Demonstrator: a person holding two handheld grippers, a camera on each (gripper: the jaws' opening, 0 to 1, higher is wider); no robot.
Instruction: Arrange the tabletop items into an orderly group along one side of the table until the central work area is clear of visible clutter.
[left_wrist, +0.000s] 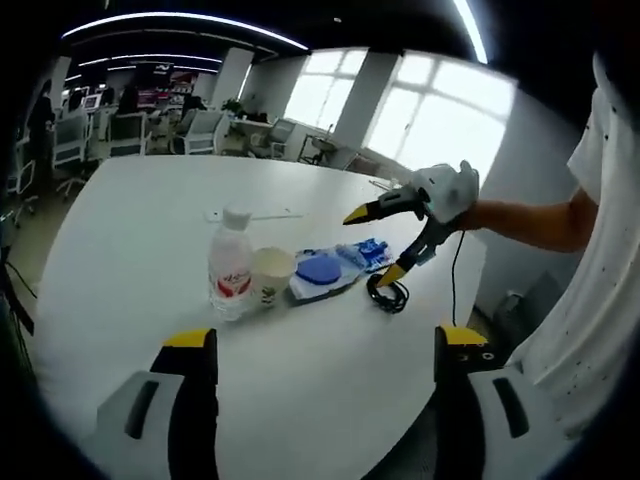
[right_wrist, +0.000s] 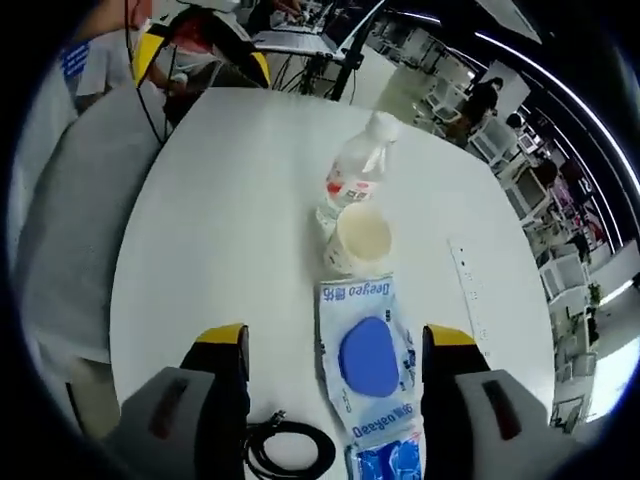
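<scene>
A clear water bottle (left_wrist: 231, 265) with a red label stands beside a paper cup (left_wrist: 272, 275). To their right lie a wet-wipes pack (left_wrist: 320, 270) with a blue lid, a small blue packet (left_wrist: 365, 252) and a coiled black cable (left_wrist: 388, 292). My right gripper (left_wrist: 375, 245), held by a gloved hand, hovers open over the packet and cable. My left gripper (left_wrist: 325, 340) stands open near the table's front edge, holding nothing. In the right gripper view, the right gripper (right_wrist: 337, 340) straddles the wipes pack (right_wrist: 368, 355) from above, with cup (right_wrist: 362, 238) and bottle (right_wrist: 355, 175) beyond, packet (right_wrist: 390, 460) and cable (right_wrist: 285, 445) nearer.
The white round table (left_wrist: 150, 220) carries a flat white strip (left_wrist: 250, 214) behind the bottle. The left gripper (right_wrist: 200, 45) shows at the table's far edge in the right gripper view. Office chairs and desks (left_wrist: 130, 130) stand behind. A person's arm (left_wrist: 530, 220) reaches in from the right.
</scene>
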